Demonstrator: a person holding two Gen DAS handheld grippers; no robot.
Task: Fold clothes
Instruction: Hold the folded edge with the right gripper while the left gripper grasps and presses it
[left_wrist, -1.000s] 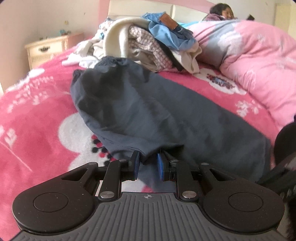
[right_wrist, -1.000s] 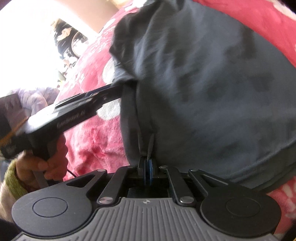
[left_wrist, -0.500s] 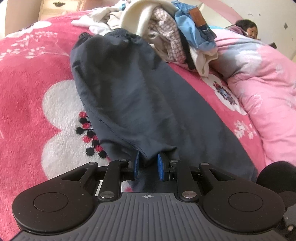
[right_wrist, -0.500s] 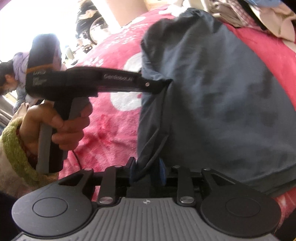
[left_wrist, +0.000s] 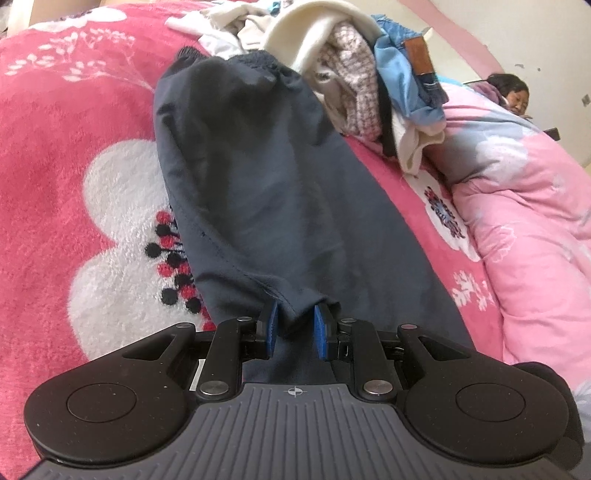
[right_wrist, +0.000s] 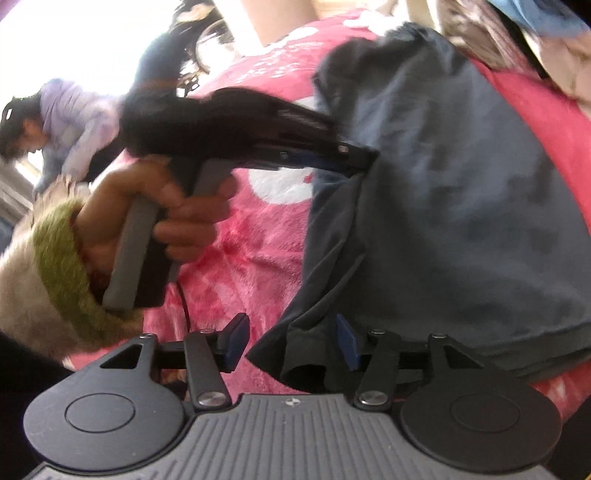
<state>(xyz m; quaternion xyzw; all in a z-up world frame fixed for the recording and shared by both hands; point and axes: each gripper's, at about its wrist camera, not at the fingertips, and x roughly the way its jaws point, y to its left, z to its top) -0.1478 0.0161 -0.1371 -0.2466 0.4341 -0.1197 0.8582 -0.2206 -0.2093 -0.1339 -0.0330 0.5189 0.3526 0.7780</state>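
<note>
Dark navy trousers (left_wrist: 266, 192) lie lengthwise on the red flowered blanket (left_wrist: 74, 155), waistband at the far end. My left gripper (left_wrist: 294, 328) sits at the near hem, its blue pads apart with hem cloth bunched between them. In the right wrist view the trousers (right_wrist: 461, 206) fill the right side. My right gripper (right_wrist: 291, 339) is wide open, and the dark hem cloth lies loose between its pads. The left gripper (right_wrist: 369, 157), held by a hand, touches the trousers' edge there.
A pile of unfolded clothes (left_wrist: 354, 74) lies just beyond the waistband. A pink duvet (left_wrist: 528, 206) with a person (left_wrist: 511, 92) lying in it runs along the right. Another person (right_wrist: 48, 122) bends over at the far left of the right wrist view.
My right gripper has opened from fully shut and let the hem go. My left gripper has moved forward and lower along the trousers; its pads stand a little wider apart.
</note>
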